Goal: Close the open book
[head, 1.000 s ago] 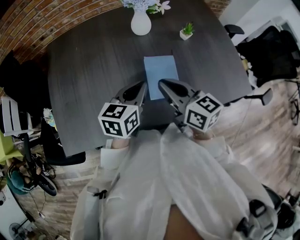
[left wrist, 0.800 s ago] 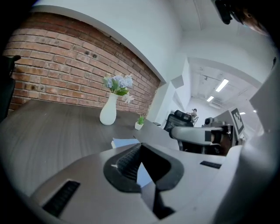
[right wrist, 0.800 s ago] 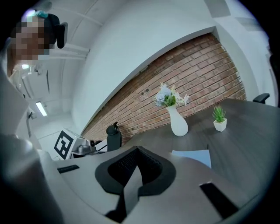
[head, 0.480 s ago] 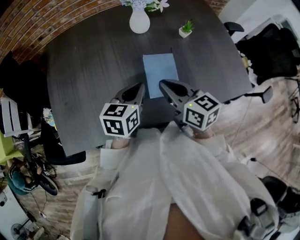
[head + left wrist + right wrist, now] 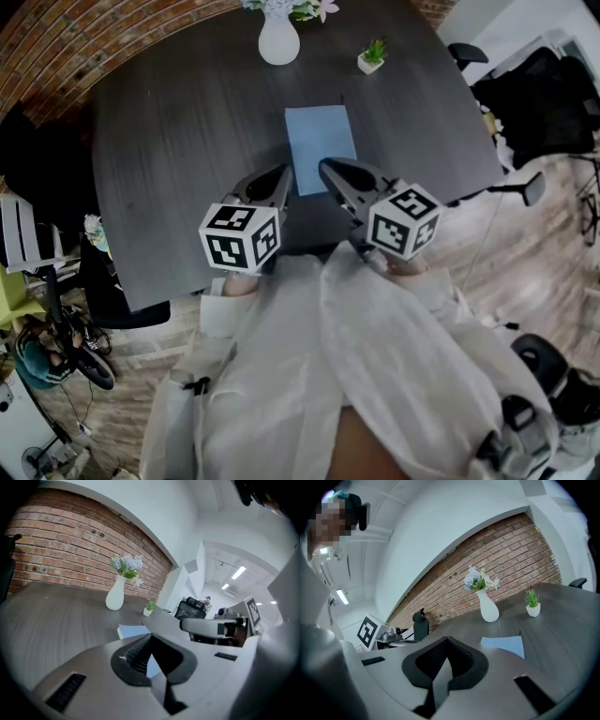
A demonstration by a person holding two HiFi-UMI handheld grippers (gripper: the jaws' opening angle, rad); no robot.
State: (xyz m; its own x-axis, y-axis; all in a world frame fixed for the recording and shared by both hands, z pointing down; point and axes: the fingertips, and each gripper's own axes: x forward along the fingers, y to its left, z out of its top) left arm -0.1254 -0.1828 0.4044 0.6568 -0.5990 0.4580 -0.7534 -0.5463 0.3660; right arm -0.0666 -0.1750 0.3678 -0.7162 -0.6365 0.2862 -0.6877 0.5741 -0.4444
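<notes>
Book (image 5: pixel 321 148): blue cover up, shut, flat on the dark table (image 5: pixel 187 141), on your side of the white vase (image 5: pixel 279 42) and the small potted plant (image 5: pixel 372 61). It has not moved in the last second.

Your left gripper (image 5: pixel 279 178): jaws pressed together, nothing between them, tip beside the book's near left edge.

Your right gripper (image 5: pixel 330 171): likewise closed and empty, tip over the book's near end in the head view; contact cannot be judged.

Neither gripper has visibly changed pose.

I wear a white coat (image 5: pixel 309 375). My grey left gripper (image 5: pixel 282 174) and right gripper (image 5: pixel 325 169) carry cubes with black-and-white squares.
</notes>
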